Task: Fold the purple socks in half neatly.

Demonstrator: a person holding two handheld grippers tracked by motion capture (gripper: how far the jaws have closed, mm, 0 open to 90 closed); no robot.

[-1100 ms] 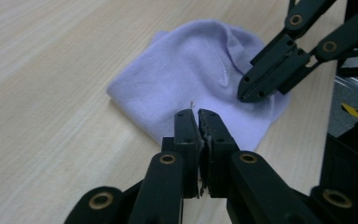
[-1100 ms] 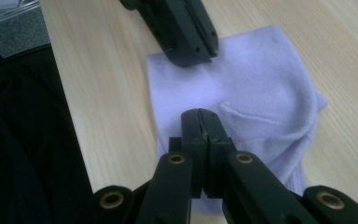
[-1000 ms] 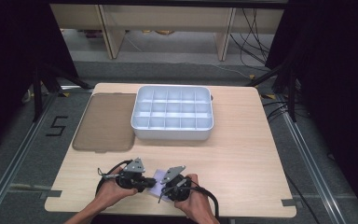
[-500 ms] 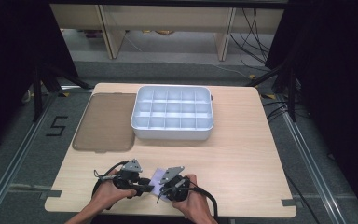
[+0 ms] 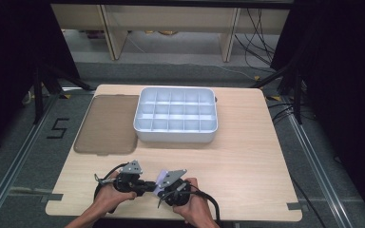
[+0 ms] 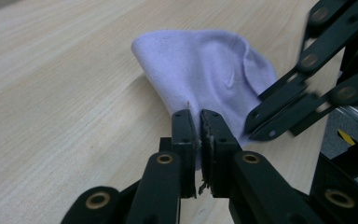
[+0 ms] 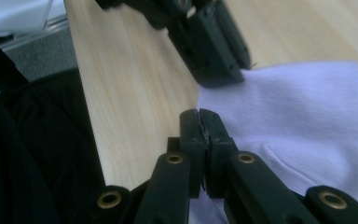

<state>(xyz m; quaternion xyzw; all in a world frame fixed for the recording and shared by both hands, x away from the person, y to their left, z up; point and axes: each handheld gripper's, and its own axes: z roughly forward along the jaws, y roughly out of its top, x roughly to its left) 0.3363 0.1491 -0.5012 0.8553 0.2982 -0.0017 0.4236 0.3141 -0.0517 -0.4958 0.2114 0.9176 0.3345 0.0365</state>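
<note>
Lilac cloth (image 6: 205, 74) pinched by both hand-held grippers; compartment tray (image 5: 176, 135) empty.

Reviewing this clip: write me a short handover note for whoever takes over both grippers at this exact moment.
Left gripper: shut on the lilac cloth, pinching its edge.
Right gripper: shut on the same cloth, at another part of its edge, close to the left one.
Cloth: near the front edge of the table, between the two hands, partly lifted and bunched.
White compartment tray and brown lid sit at the far side, untouched.
Done: both grips secured.
Left: probably spreading or folding the cloth; keep both grips firm.
</note>
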